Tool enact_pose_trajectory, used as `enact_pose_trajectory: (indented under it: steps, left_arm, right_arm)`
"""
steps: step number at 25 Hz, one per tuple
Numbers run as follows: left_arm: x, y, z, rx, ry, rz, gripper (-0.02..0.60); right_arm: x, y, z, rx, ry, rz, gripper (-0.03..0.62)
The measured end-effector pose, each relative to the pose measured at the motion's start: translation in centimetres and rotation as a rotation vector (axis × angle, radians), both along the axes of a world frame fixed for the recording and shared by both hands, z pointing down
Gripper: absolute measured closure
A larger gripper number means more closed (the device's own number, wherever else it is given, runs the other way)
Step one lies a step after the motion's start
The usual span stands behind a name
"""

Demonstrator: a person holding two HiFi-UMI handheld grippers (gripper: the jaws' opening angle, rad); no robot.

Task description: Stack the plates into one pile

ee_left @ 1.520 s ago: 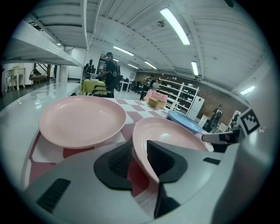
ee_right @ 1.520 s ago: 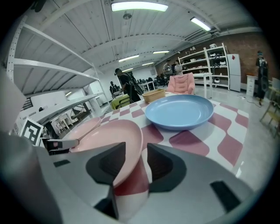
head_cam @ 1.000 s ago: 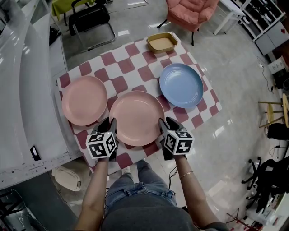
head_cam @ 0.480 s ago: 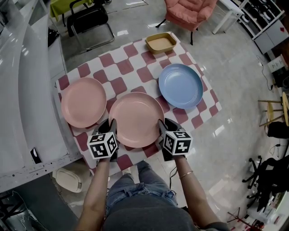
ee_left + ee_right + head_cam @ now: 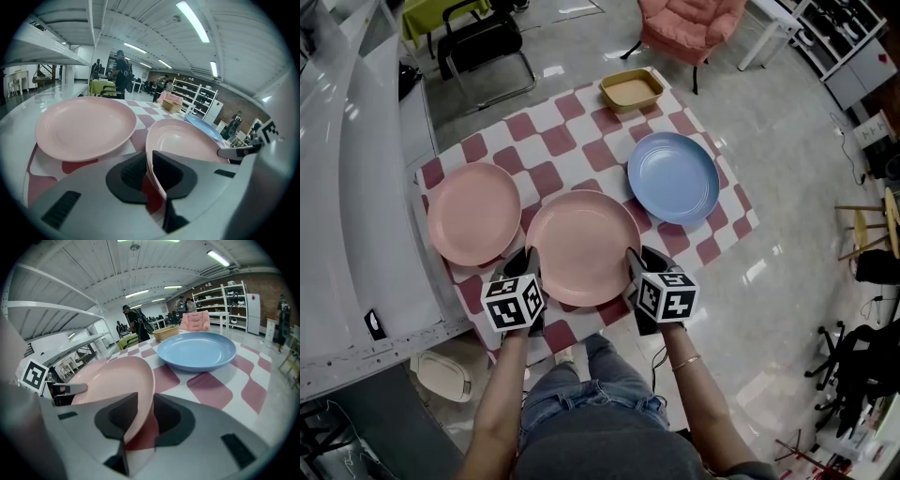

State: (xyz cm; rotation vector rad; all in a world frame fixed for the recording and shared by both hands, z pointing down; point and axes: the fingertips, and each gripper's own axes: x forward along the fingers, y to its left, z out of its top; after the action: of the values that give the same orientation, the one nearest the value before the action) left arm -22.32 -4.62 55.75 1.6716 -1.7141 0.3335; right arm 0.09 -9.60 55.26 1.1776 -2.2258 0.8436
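Plates number three, and the middle pink plate (image 5: 581,244) is the one both grippers have hold of. The left gripper (image 5: 528,255) is clamped on that plate's near rim at its left side; in the left gripper view the thin rim runs straight between the two dark pads (image 5: 126,178) of the left gripper (image 5: 149,171), pinched from both faces. The right gripper (image 5: 635,255) has the same plate's near rim at its right side. Its jaws have just been closing, and the right gripper view shows the rim of the middle pink plate (image 5: 117,378) standing between the pads of the right gripper (image 5: 143,416), which press against it. Beyond the two grippers, the plate reaches away over the red-and-white checked cloth (image 5: 572,131) that covers the tabletop. Just to the left of the left gripper and a little farther off lies the second pink plate (image 5: 473,213), flat on the cloth, close beside the held plate. Ahead and to the right of the right gripper lies the blue plate (image 5: 673,176), also flat on the cloth, its edge near the held plate's. Farthest from the grippers, at the cloth's far edge, sits a small tan tray (image 5: 631,89).
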Motion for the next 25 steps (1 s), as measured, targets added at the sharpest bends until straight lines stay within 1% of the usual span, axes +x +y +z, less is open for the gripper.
enact_pose_trajectory:
  steps: [6,12,19,25]
  left_arm:
    - [0.1,-0.2,-1.5,0.027,0.000,0.009,0.535]
    - [0.9,-0.7,-2.8,0.056,-0.009,0.050,0.539]
    - [3.8,-1.7,-4.2,0.091,-0.001,0.145,0.540]
    - [6.8,-2.7,-4.7,0.098,-0.001,0.228,0.540]
  right_arm:
    - [0.2,0.3,-1.3,0.011,-0.015,0.018,0.488]
    - [1.2,0.7,-2.7,0.036,-0.013,0.059,0.487]
    - [4.3,1.5,-4.2,0.068,-0.004,0.135,0.487]
    - [7.4,2.5,-4.6,0.068,-0.004,0.215,0.487]
